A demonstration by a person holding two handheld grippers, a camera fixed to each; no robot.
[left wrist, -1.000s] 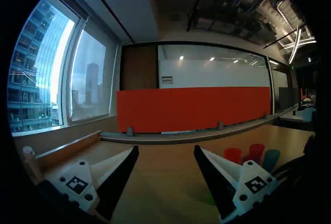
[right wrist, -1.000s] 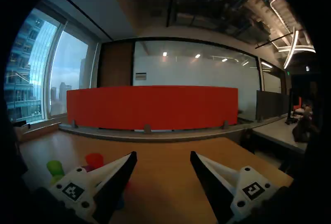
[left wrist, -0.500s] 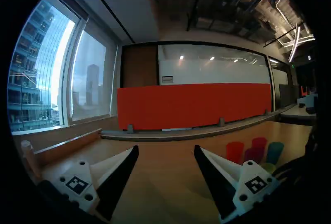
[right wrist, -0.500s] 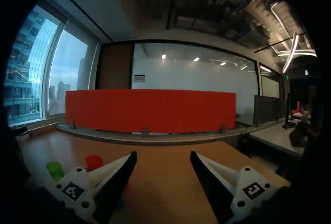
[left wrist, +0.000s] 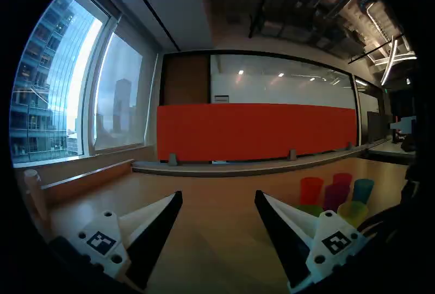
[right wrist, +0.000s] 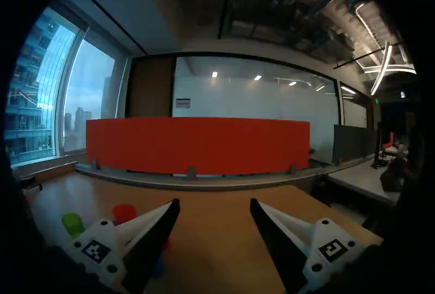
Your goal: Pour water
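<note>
Cups, where are they sitting? — A

All bunched together on the table (left wrist: 217, 250). In the left gripper view they're low on the right, just past the left gripper's (left wrist: 218, 193) right-hand finger. Orange cup (left wrist: 311, 189), red cup (left wrist: 342, 179) and teal cup (left wrist: 362, 189) are at the back, with the purple cup (left wrist: 334, 197) and yellow cup (left wrist: 352, 212) nearer. All upright. — B

And from the other side? — A

The right gripper view has the green cup (right wrist: 72, 223) and red cup low on the left. The red cup is tucked partly behind the right gripper's (right wrist: 214, 201) left-hand finger. — B

Grippers grabbing anything? — A

Nope. Both have their fingers spread wide with bare table between them, and neither is touching a cup. They're facing the red divider (left wrist: 255, 131) at the table's far edge. — B
</note>
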